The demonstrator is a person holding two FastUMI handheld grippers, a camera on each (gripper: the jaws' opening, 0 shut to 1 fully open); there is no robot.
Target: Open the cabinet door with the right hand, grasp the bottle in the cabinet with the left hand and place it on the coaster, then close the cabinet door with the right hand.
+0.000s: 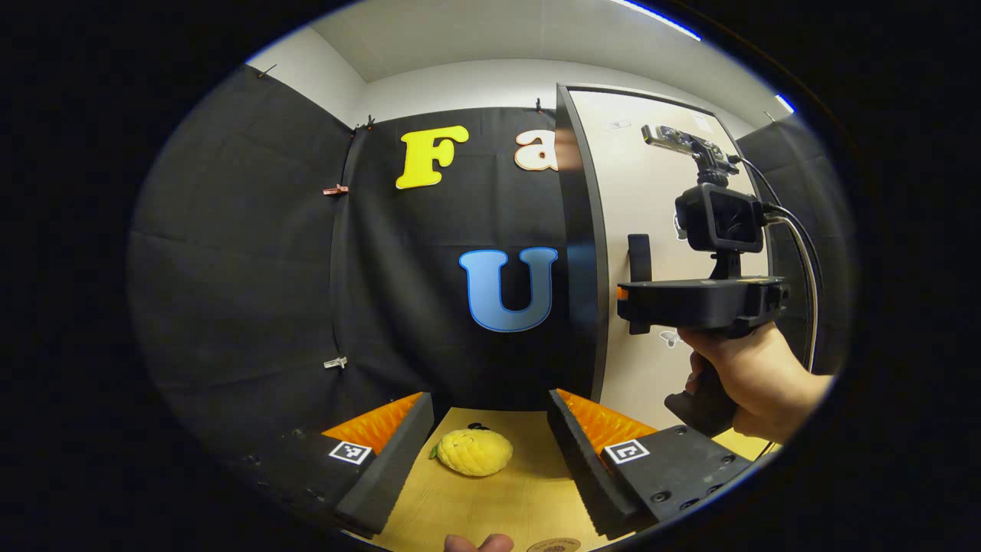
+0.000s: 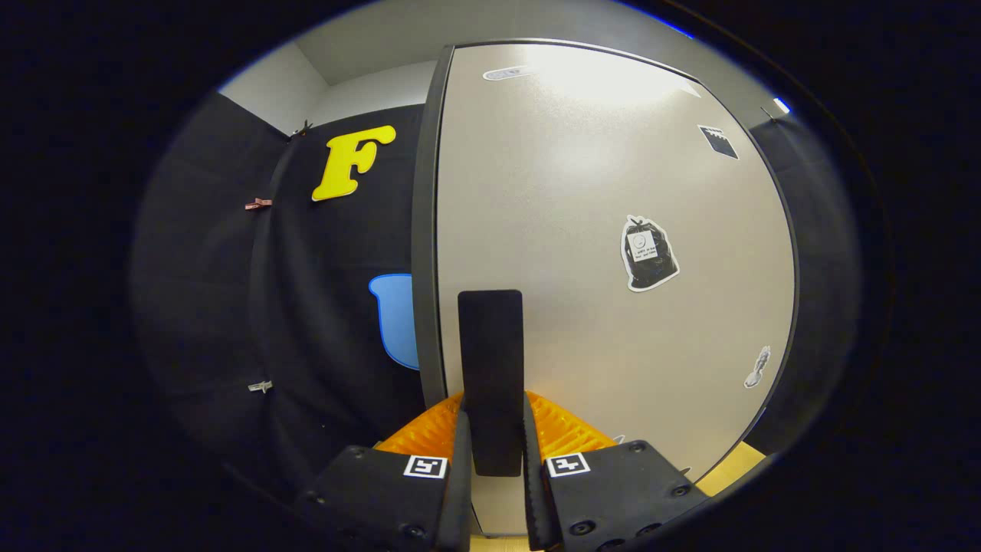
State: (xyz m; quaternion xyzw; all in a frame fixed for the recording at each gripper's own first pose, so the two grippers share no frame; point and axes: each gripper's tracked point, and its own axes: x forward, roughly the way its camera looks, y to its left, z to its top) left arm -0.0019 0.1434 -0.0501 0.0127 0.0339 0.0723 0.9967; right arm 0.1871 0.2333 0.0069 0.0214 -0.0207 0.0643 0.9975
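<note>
One cabinet door (image 2: pixel 598 253), one dark handle (image 2: pixel 491 376). Right gripper (image 2: pixel 494 460): fingers clamped on that handle. Left gripper (image 1: pixel 490 460): fingers wide, holding nothing, above table (image 1: pixel 498 506). One yellow fruit (image 1: pixel 473 451) between them. Bottle unseen.

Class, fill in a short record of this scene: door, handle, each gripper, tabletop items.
door: tall beige cabinet door with dark edge, appears closed
handle: upright black bar handle
right gripper: shut on handle
left gripper: open, holding nothing
tabletop: yellow bumpy lemon-shaped toy on light wooden table
bottle: not visible
</note>
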